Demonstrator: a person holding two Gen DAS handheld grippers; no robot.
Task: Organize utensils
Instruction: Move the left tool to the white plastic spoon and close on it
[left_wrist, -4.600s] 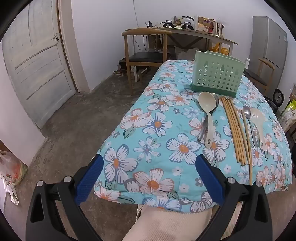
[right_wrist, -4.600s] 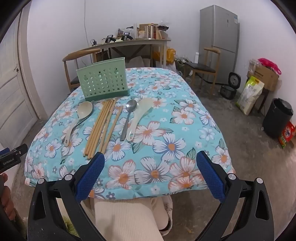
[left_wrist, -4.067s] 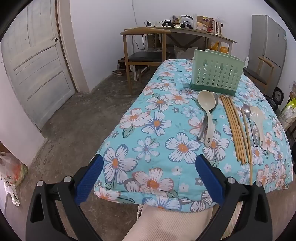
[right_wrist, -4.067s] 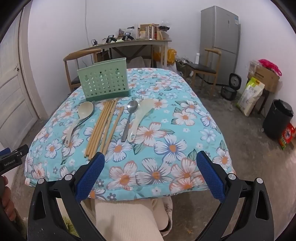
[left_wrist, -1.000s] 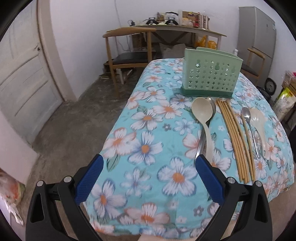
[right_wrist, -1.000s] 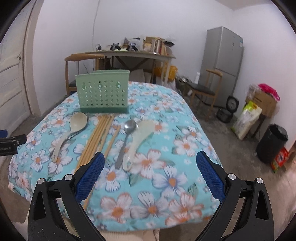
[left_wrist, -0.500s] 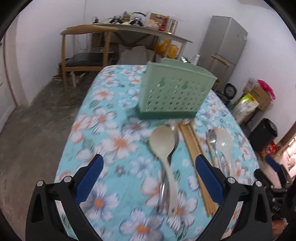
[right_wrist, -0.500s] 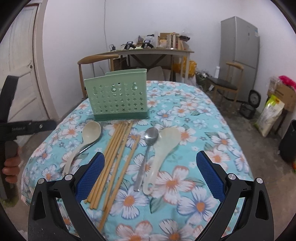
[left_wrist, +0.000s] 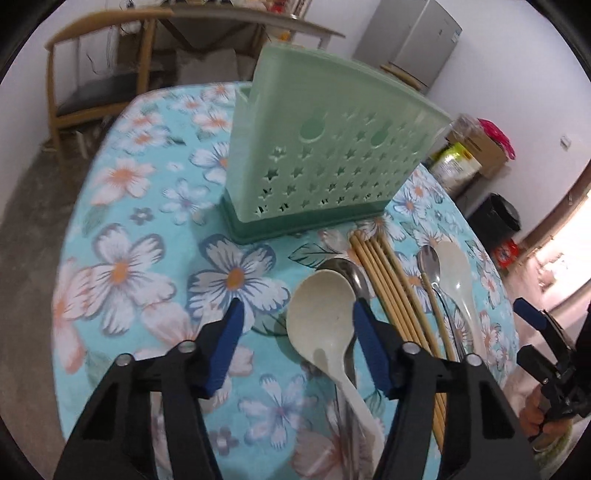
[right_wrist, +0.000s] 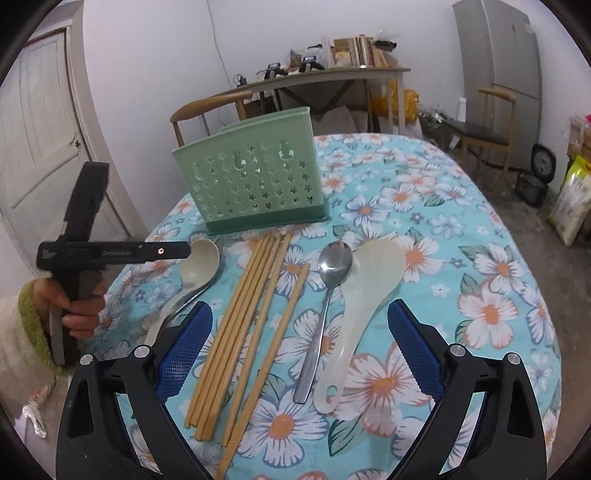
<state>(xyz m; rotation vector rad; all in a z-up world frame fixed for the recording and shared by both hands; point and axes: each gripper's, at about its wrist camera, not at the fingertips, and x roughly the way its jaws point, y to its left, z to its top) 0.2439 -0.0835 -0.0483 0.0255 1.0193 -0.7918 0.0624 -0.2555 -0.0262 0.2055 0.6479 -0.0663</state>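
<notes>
A flowered cloth covered the tabletop (right_wrist: 480, 229), with the green caddy (right_wrist: 251, 181) upright beyond both tongs. The left tongs (left_wrist: 297, 347) were closing around the beige ladle (left_wrist: 325, 328), its bowl between the pads, not yet pinched. Better to grip lower on the neck, clear of the metal spoon (left_wrist: 351, 273) beneath. The right tongs (right_wrist: 299, 347) stood apart above the chopsticks (right_wrist: 247, 314), empty.

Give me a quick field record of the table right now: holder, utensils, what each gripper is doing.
holder: green perforated caddy, upright at the far end of the floral tablecloth
utensils: cream ladle lying over a steel spoon; chopsticks in a bundle; metal spoon; rice paddle; all flat, none in the caddy
left gripper: jaws closing, ladle bowl between them, not yet pinched
right gripper: jaws wide, above chopsticks and metal spoon, holding nothing
</notes>
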